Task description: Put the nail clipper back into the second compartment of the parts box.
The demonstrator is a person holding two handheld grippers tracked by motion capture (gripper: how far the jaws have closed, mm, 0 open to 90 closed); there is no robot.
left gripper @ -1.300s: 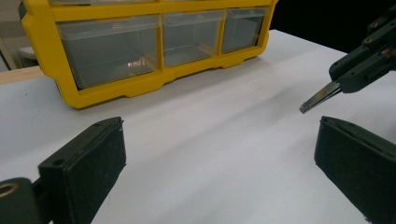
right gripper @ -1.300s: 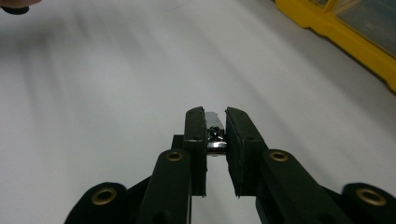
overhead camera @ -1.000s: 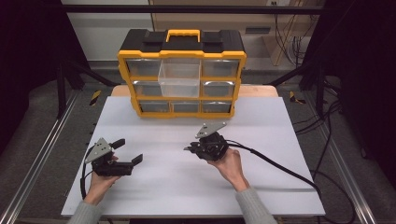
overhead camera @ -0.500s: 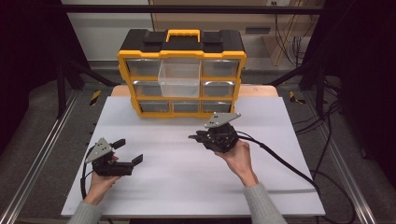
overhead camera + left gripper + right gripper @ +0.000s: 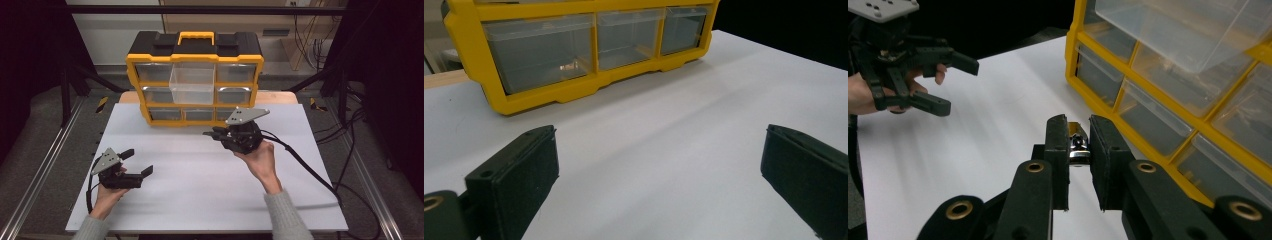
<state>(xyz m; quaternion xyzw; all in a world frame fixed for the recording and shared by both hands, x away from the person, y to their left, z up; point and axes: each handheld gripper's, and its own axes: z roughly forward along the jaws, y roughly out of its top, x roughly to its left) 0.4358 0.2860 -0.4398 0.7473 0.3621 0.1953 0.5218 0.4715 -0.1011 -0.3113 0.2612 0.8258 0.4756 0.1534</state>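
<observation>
My right gripper [image 5: 212,134] [image 5: 1079,140] hovers above the white table, just in front of the yellow drawer organizer [image 5: 195,80] [image 5: 1074,50]. It is shut on a small shiny metal part [image 5: 1078,150], seen between the pads in the right gripper view. The organizer's clear top-middle drawer [image 5: 192,85] [image 5: 1188,30] is pulled out and looks empty. My left gripper [image 5: 138,162] [image 5: 659,180] rests low at the table's front left, open, with nothing between its jaws. It also appears in the right gripper view [image 5: 955,85].
The white table sheet [image 5: 200,180] lies bare between the two grippers. The organizer's bottom row of closed drawers [image 5: 549,50] faces the left gripper. A black cable [image 5: 310,172] trails from the right gripper across the table's right side. Dark frame rails flank the table.
The right gripper has lifted and moved away from me toward the organizer, carrying the small metal part. The left gripper has stayed in place.
</observation>
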